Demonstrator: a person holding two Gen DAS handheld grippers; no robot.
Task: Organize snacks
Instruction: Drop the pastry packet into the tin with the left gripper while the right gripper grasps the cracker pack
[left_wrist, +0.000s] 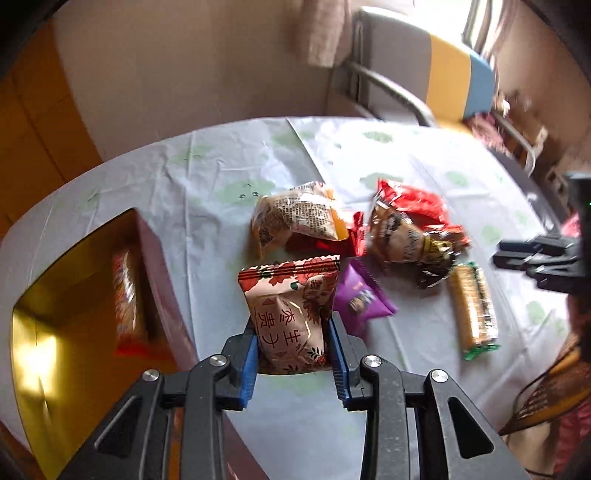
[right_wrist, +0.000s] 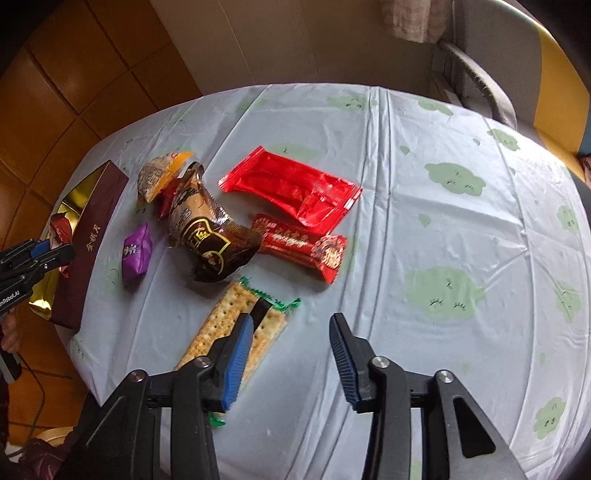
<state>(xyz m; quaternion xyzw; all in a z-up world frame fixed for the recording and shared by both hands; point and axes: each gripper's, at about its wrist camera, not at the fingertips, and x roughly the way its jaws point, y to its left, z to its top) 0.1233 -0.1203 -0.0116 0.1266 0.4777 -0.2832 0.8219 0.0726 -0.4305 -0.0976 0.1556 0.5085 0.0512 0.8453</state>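
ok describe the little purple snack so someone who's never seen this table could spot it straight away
On the round table with the pale cloud-print cloth, find the dark maroon box at the left edge. The purple packet lies on the cloth beside it, left of the brown and gold wrapper. It is the smallest snack there and the only purple one.

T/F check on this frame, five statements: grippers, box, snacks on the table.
1. The left gripper clamps a pink floral snack packet. True.
2. The right gripper holds the clear-wrapped cracker pack. False: its jaws stand open, nothing between them; the pack lies on the table under one finger.
3. The maroon box with gold lining is empty. False: a snack already lies inside.
4. A small purple wrapped snack lies on the tablecloth between box and brown bag. True.
5. The flat red foil packet sits inside the box. False: it lies on the cloud-print tablecloth.
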